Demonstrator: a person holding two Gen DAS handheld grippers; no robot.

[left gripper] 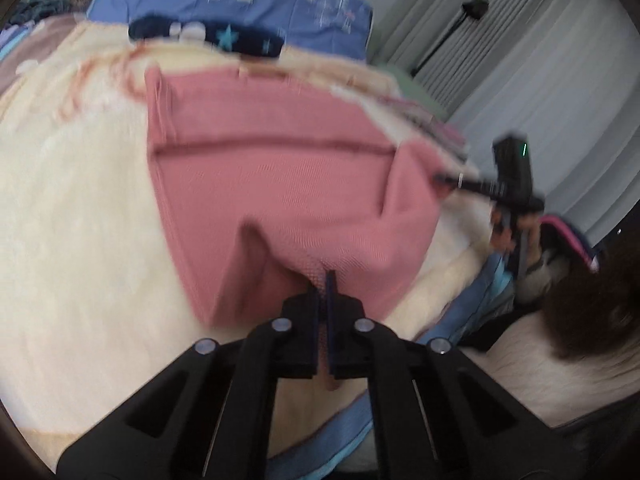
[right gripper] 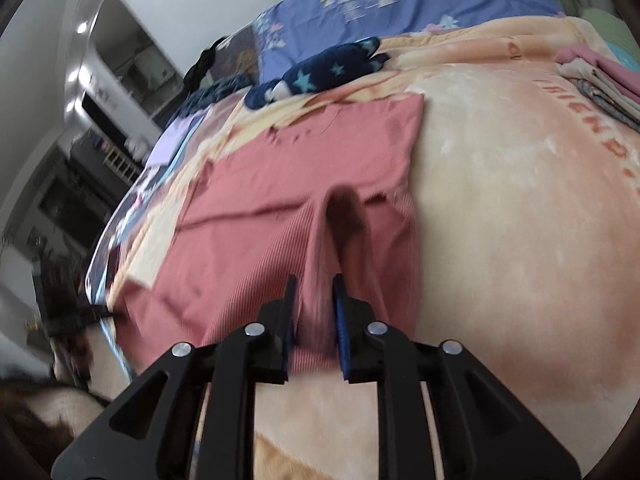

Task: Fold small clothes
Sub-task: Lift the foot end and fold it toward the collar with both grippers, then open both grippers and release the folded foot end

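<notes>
Pinching the pink garment (left gripper: 280, 184) near edge, both tongs (left gripper: 325, 280) (right gripper: 316, 292) clamp its fabric.

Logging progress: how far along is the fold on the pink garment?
Done: a folded stack sits at the blanket's far right. In hand: the pink garment, near edge pinched by the left tool and the right tool, far half flat. Left: carrying the edge over; the navy star piece is untouched.
</notes>
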